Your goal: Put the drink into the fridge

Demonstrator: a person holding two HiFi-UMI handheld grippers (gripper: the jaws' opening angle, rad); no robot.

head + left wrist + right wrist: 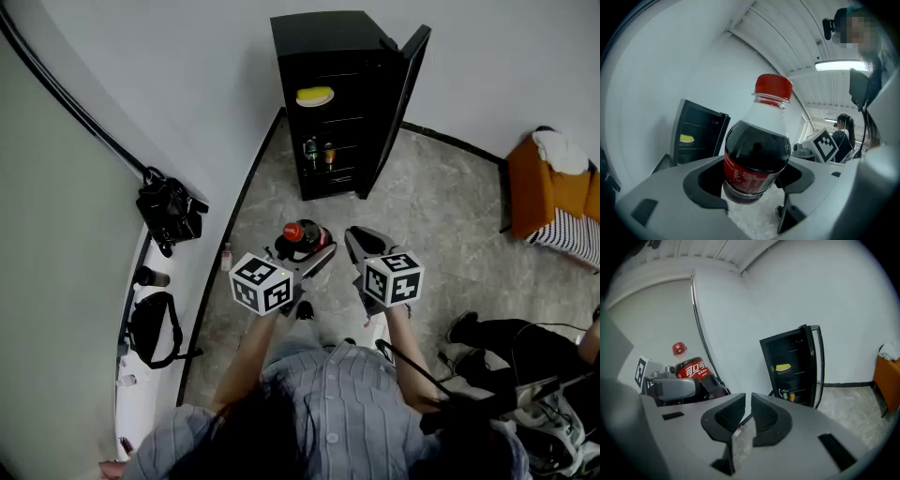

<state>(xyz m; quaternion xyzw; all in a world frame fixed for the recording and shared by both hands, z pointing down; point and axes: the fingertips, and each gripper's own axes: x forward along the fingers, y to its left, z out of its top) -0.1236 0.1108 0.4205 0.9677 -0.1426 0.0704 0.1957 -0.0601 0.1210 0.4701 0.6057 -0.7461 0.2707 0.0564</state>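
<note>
Keep your left gripper (754, 183) clamped on the upright cola bottle (757, 154), still well short of the open fridge (323, 33), aim for the middle shelf (328, 120), and keep the empty, closed right gripper (746, 416) clear.

A bare workroom — a black fridge (339, 108) alone on the stone-patterned floor (441, 225), bags (169, 214) along the wall (187, 84).
</note>
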